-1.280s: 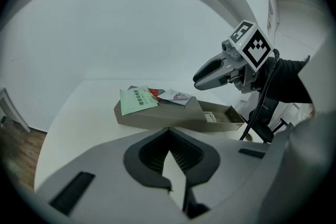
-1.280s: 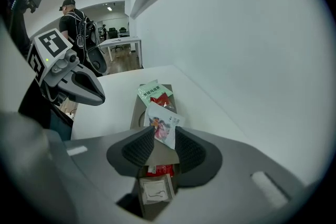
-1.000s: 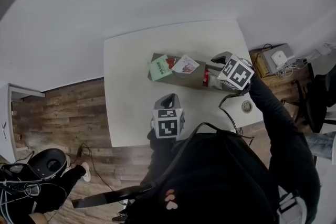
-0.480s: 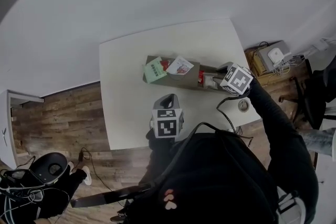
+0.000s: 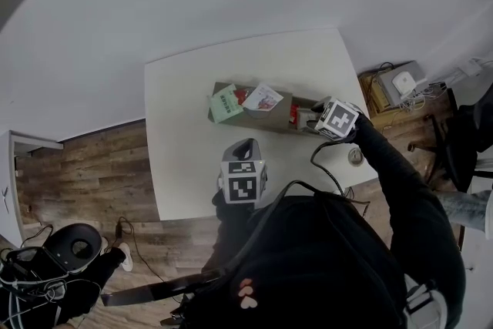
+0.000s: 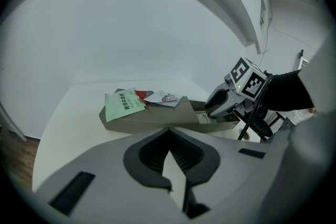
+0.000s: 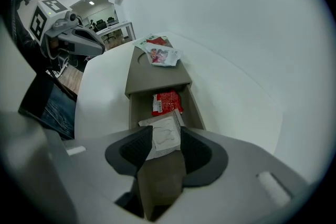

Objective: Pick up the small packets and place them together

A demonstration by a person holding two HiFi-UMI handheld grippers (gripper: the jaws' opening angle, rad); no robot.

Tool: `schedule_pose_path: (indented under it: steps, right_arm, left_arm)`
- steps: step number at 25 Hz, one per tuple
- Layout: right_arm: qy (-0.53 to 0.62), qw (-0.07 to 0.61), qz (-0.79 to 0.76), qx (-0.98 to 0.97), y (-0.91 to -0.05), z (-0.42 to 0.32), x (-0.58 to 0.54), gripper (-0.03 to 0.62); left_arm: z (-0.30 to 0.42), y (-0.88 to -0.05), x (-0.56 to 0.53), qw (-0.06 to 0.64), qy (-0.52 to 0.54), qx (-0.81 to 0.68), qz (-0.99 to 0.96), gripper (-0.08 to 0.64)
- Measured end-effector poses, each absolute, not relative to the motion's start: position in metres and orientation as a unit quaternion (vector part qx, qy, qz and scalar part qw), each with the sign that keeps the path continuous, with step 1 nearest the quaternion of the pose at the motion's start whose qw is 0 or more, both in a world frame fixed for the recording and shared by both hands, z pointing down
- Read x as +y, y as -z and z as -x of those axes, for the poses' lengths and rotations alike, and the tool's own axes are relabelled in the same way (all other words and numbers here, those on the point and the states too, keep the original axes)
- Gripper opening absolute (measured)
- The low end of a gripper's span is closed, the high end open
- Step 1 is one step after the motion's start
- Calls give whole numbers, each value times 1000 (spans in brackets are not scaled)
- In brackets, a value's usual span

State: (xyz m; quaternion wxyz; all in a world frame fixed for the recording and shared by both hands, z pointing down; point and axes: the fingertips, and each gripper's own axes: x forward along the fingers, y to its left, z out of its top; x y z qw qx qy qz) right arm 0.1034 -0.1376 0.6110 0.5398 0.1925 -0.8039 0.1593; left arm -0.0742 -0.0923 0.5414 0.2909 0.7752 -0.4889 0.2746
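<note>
A long brown cardboard tray (image 5: 271, 118) lies across the white table (image 5: 185, 158). At its left end rest a green packet (image 5: 226, 103), a white printed packet (image 5: 263, 97) and a bit of red packet (image 5: 245, 95). My right gripper (image 5: 310, 119) points down into the tray's right compartment. Its jaws have just been opening and stand open, with a white packet (image 7: 164, 135) lying flat between them. A red packet (image 7: 167, 102) lies just beyond it. My left gripper (image 5: 245, 158) hovers by the table's near edge, shut and empty, well short of the tray (image 6: 152, 124).
A small round object (image 5: 355, 156) and a black cable (image 5: 327, 166) lie near the table's right front corner. A low cabinet with devices (image 5: 400, 85) stands to the right of the table. Wooden floor (image 5: 85, 166) and a dark bag (image 5: 54, 254) are at the left.
My right gripper has come down and a little leftward, onto the tray's right end. The left gripper has stayed where it was.
</note>
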Motion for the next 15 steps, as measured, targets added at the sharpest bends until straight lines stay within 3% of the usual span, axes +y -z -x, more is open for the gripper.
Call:
schedule_pose_path:
  steps: [15]
  right_arm:
    - [-197, 575, -182, -773, -644, -111, -134, 143]
  left_arm:
    - [80, -542, -93, 290, -276, -496, -771, -2]
